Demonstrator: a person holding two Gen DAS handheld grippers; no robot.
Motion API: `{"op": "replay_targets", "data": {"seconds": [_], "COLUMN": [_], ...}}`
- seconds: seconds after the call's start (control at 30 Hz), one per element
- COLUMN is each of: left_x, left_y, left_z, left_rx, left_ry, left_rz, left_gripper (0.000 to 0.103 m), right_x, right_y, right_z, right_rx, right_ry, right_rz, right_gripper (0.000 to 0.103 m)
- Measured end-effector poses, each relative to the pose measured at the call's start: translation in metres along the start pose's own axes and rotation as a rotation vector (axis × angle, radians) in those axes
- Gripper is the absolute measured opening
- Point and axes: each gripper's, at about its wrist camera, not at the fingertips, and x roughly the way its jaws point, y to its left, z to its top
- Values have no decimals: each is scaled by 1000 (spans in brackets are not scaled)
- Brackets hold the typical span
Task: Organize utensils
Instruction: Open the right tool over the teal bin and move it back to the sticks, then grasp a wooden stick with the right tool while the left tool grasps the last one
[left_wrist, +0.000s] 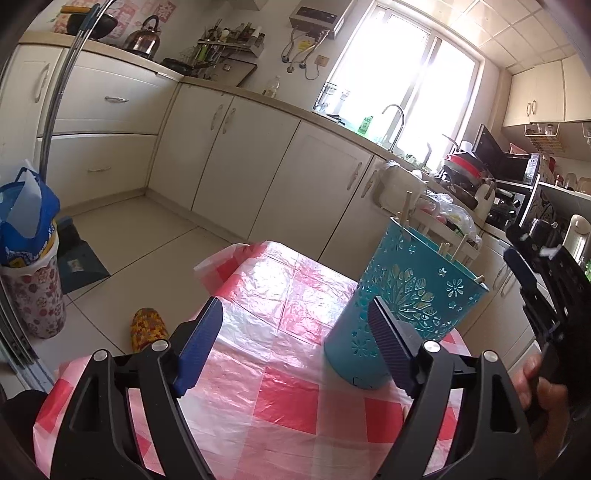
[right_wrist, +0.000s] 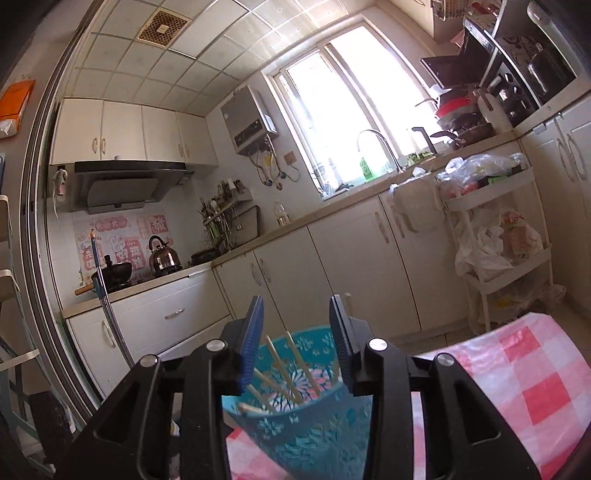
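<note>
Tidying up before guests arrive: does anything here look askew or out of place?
The teal holder looks tilted on the checked tablecloth, though the fisheye may exaggerate it. The chopsticks inside lean every which way. A patterned slipper lies alone on the floor.

Ahead of the claw, cream cabinets (left_wrist: 236, 147) line a tiled floor (left_wrist: 147, 229) beneath a sunlit window (left_wrist: 402, 70) and a steel tap (right_wrist: 380, 147).
</note>
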Motion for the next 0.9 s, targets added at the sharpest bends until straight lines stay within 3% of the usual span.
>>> {"op": "replay_targets", "data": {"seconds": [0.07, 0.13, 0.27, 0.3, 0.37, 0.4, 0.47, 0.53, 0.63, 0.83, 0.9], "left_x": [0, 0, 2, 3, 6, 9, 14, 15, 17, 35, 40], "left_y": [-1, -2, -6, -8, -13, -17, -26, -33, -47, -81, -94], "left_z": [0, 0, 0, 1, 2, 1, -2, -6, -15, -37, -46], "left_rx": [5, 11, 29, 38, 59, 78, 118, 150, 208, 342, 401], "left_ry": [1, 2, 9, 18, 34, 52, 108, 149, 216, 394, 446], "left_rz": [2, 3, 5, 5, 13, 19, 14, -6, -34, -89, -109], "left_gripper": [77, 78, 81, 81, 81, 81, 81, 81, 81, 81, 81], "right_x": [-20, -38, -49, -49, -46, -44, -36, -28, -19, -27, -35], "right_y": [-4, -6, -3, -2, 2, 4, 4, 2, -1, 0, -7], "right_z": [-8, -20, -56, -65, -83, -89, -101, -110, -121, -126, -123], "right_rx": [16, 8, -91, -110, -154, -173, -195, -199, -216, -268, -259], "right_ry": [67, 161, 432, 498, 594, 628, 700, 752, 812, 863, 862], "right_rz": [-59, -121, -209, -219, -226, -234, -243, -242, -235, -235, -241], "right_gripper": [64, 67, 67, 65, 52, 51, 38, 37, 35, 12, 11]}}
